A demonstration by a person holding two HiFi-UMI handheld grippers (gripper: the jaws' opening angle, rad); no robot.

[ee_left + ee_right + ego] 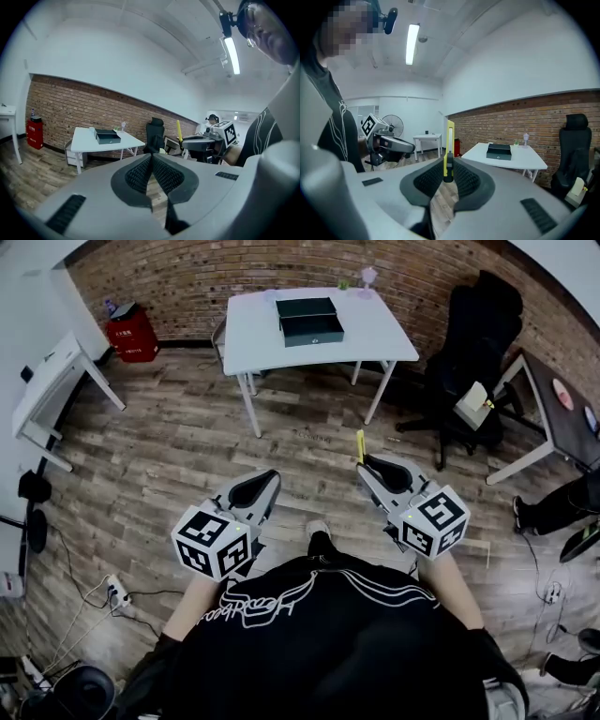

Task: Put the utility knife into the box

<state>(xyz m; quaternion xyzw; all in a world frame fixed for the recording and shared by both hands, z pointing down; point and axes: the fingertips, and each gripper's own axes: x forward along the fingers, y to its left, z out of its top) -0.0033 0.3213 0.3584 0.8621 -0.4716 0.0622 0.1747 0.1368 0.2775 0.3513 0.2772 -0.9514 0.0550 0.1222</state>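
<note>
A yellow utility knife (360, 445) sticks up from my right gripper (367, 470), whose pads are shut on its lower end; in the right gripper view the knife (449, 149) stands upright between the jaws of that gripper (448, 169). My left gripper (271, 480) is shut with nothing in it, its pads meeting at the tip (151, 160). The dark open box (309, 320) lies on the white table (380, 338) far ahead, and it also shows small in both gripper views (107, 136) (499, 151). Both grippers hang over the wooden floor, well short of the table.
A black office chair (478, 343) stands right of the table, with a dark desk (562, 418) beyond it. A red bin (131, 334) and a white desk (47, 381) are at the left. Cables and a power strip (114, 592) lie on the floor at my left.
</note>
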